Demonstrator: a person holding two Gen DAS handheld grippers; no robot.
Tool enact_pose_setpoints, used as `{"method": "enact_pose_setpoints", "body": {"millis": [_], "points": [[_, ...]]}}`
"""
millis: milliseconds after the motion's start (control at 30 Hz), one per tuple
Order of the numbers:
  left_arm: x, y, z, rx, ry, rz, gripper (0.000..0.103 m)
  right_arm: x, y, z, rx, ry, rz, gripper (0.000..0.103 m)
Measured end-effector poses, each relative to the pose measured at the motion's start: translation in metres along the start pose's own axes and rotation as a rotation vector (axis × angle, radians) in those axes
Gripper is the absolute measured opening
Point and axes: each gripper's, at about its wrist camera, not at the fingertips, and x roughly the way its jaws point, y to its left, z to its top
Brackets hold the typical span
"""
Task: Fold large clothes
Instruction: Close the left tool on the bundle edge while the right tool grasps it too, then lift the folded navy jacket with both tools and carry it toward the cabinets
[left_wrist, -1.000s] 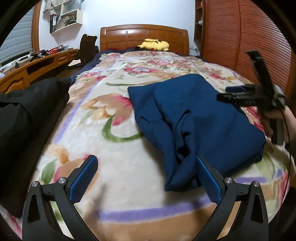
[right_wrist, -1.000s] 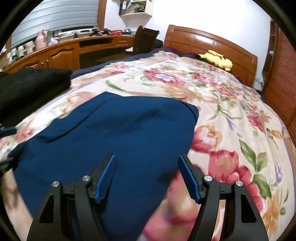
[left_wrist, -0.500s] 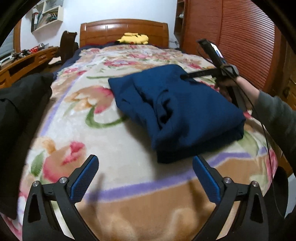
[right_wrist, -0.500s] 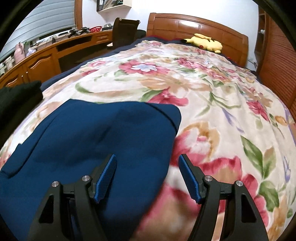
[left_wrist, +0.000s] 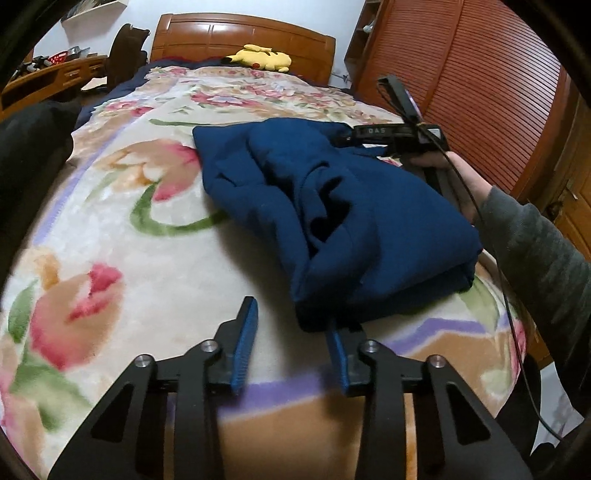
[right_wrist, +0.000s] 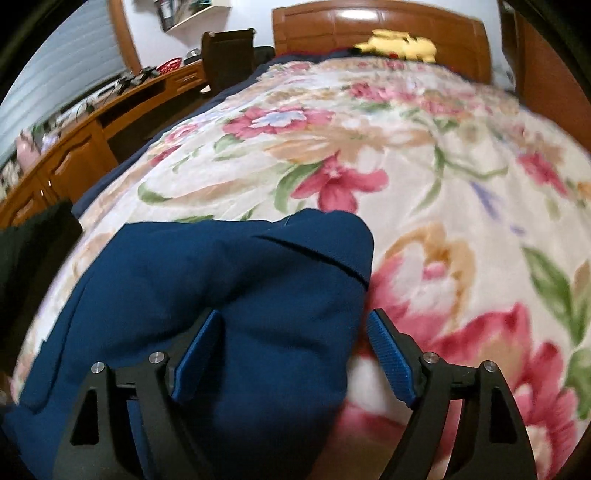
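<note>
A folded navy blue garment lies on the floral bed blanket; it also shows in the right wrist view. My left gripper sits at the garment's near corner, jaws partly closed with a gap, its right pad under the cloth edge. My right gripper is open, its jaws astride the garment's far end; it shows in the left wrist view, held by a hand.
A black garment lies at the bed's left edge. A yellow plush sits by the wooden headboard. A wooden desk and chair stand left; a slatted wardrobe stands right.
My left gripper's jaws have narrowed and moved up to the garment's near corner. My right gripper has moved forward over the garment's far end.
</note>
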Motion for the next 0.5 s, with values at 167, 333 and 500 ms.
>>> {"method": "enact_pose_setpoints", "body": {"millis": [167,333,500], "points": [[-0.002,-0.01,-0.004,0.009,0.009,-0.017,0.016,0.006,-0.009,0.001,0.071,0.004,0.097,0.067],[-0.006,-0.013,-0.005,0.018,0.004,0.004,0.012,-0.004,0.003,-0.001,0.034,-0.001,0.1,0.031],[-0.024,-0.019,-0.001,0.031,-0.065,0.043,0.01,-0.032,0.004,-0.004,-0.01,-0.052,0.12,0.015]]}}
